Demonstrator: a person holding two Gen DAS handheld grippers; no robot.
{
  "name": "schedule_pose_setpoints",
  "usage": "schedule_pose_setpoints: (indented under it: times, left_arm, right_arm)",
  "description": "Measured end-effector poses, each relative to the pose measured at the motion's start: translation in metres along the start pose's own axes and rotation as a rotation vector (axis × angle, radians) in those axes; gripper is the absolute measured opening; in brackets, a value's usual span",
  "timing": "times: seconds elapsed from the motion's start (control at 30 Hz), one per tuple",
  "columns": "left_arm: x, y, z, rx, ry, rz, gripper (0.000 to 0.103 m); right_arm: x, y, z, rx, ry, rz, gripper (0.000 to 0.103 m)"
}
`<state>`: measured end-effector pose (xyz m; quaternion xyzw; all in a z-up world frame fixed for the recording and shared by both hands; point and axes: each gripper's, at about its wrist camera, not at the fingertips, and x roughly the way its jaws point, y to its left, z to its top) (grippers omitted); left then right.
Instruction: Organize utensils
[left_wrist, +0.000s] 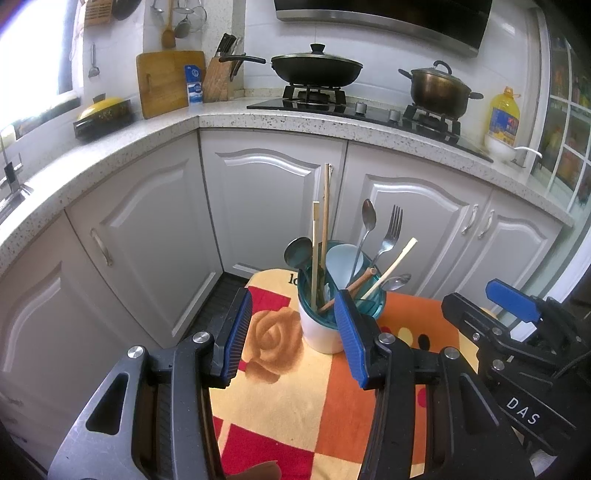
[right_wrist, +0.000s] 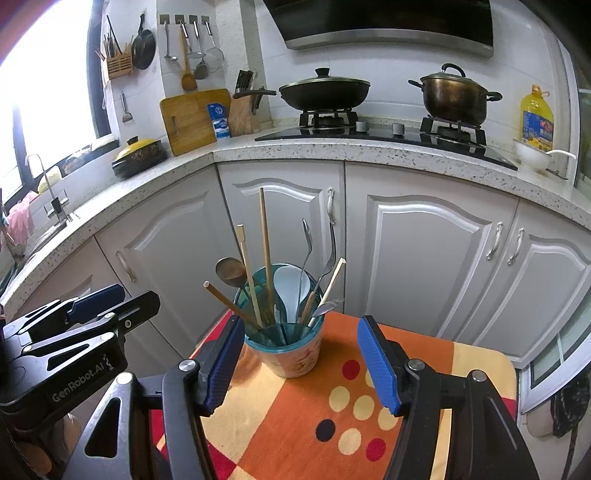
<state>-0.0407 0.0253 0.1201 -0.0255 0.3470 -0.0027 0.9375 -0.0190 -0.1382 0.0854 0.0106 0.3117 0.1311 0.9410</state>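
Both grippers, left (left_wrist: 293, 328) and right (right_wrist: 299, 363), hovered with fingers spread, empty. Holder (right_wrist: 286, 347) stood on the desk (right_wrist: 424, 369), utensils jumbled, apparently across compartments. Best: pinch one handle high, lift straight.

Lidded wok (right_wrist: 324, 92) on L burner, brass-toned pot (right_wrist: 455, 96) on R. Oil bottle (right_wrist: 536, 118) far R w/ white bowl (right_wrist: 532, 156) in front. Cutting board (right_wrist: 194, 120), knife block (right_wrist: 243, 110) against tiled wall.
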Motion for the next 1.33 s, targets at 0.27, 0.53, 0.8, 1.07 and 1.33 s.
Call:
schedule_pose_setpoints:
  times: [0.27, 0.53, 0.8, 1.07, 1.33]
  left_arm:
    - [0.0, 0.002, 0.002, -0.001, 0.003, 0.003, 0.046]
    - [0.0, 0.002, 0.002, -0.001, 0.002, 0.002, 0.046]
    - [0.001, -0.001, 0.003, 0.013, -0.001, 0.006, 0.046]
    - [0.004, -0.003, 0.002, 0.016, 0.006, 0.006, 0.046]
    - [0.008, -0.01, -0.003, 0.03, -0.008, -0.013, 0.046]
  right_arm:
    - [0.0, 0.001, 0.002, -0.001, 0.0, 0.002, 0.062]
    - [-0.001, 0.002, 0.005, -0.006, -0.003, 0.002, 0.063]
    - [0.001, 0.002, 0.006, -0.006, 0.002, 0.006, 0.063]
    - [0.004, 0.0, 0.003, 0.0, 0.01, 0.01, 0.063]
    - [0.006, -0.012, -0.004, 0.022, 0.006, 0.015, 0.063]
